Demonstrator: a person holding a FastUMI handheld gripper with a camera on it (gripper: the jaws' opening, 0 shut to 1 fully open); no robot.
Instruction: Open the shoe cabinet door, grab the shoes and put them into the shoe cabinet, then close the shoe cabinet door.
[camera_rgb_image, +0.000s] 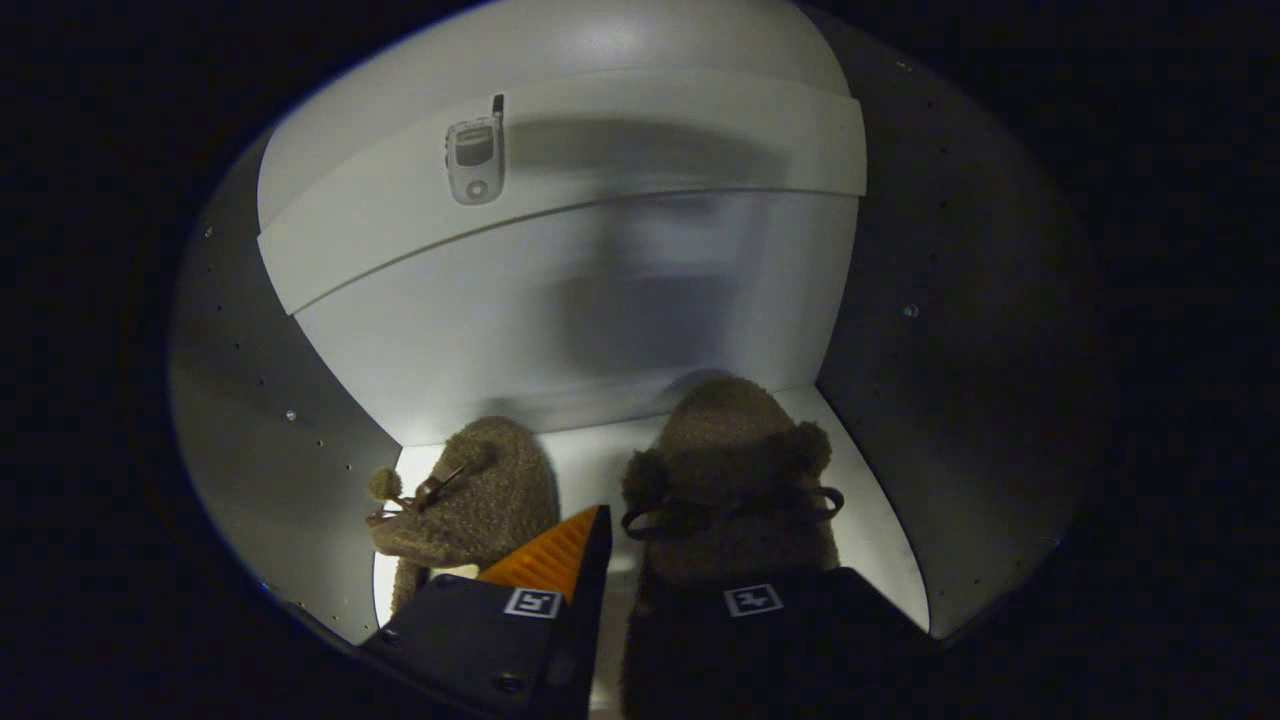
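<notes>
Fuzzy brown fabric marks the nearest thing, the right slipper (735, 480), a plush slipper with small round ears and a dark loop across its top. It lies on the white shelf floor (590, 460) inside the shoe cabinet (960, 330). The gripper (640, 590) has one finger left of this slipper and the other over its heel, but whether both press on it I cannot tell. Just left of the fingers sits the left slipper (480, 490), apart from its mate, toe toward the back. Beyond both rises the pale back panel (560, 320), with grey side walls either side. Higher up, a small handset-like device (475, 160) sits on a white ledge (620, 130).
</notes>
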